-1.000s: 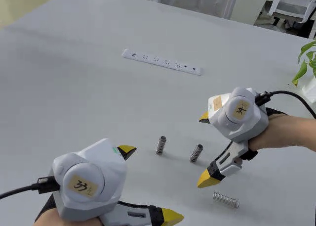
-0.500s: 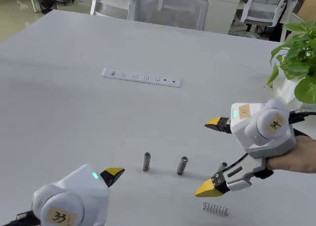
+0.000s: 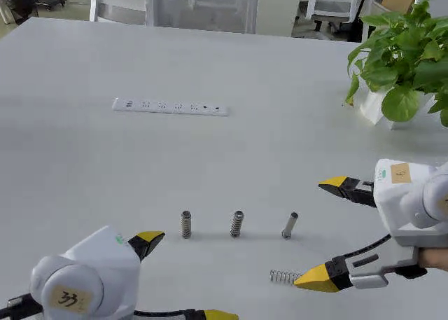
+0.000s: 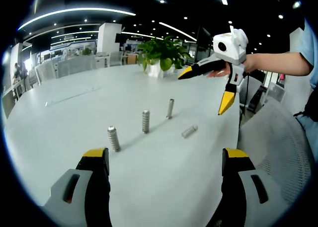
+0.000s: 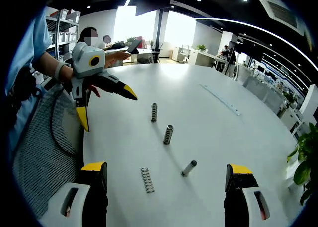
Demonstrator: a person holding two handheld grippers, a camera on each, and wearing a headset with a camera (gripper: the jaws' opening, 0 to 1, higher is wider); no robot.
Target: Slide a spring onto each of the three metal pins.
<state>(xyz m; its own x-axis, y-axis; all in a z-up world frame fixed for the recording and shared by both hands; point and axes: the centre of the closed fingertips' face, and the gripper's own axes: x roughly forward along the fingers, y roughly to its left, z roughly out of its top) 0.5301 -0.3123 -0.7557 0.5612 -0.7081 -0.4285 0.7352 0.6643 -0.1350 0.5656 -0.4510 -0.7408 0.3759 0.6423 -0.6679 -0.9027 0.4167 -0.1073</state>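
Right gripper (image 3: pixel 311 234) has drawn off bare pin (image 3: pixel 289 225); power strip (image 3: pixel 170 106), plant (image 3: pixel 395 54) beyond.

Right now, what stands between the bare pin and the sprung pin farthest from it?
A middle pin, already sprung, in line with the bare pin and far pin; see the head view.

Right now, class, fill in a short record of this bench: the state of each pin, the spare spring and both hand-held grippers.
sprung pins: left pin and middle pin in the head view, each upright inside a spring
bare pin: upright, rightmost in the row
loose spring: lying on the table, near the bare pin
left hand-held gripper: open, empty
right hand-held gripper: open, empty, close to the loose spring
left to do: one spring
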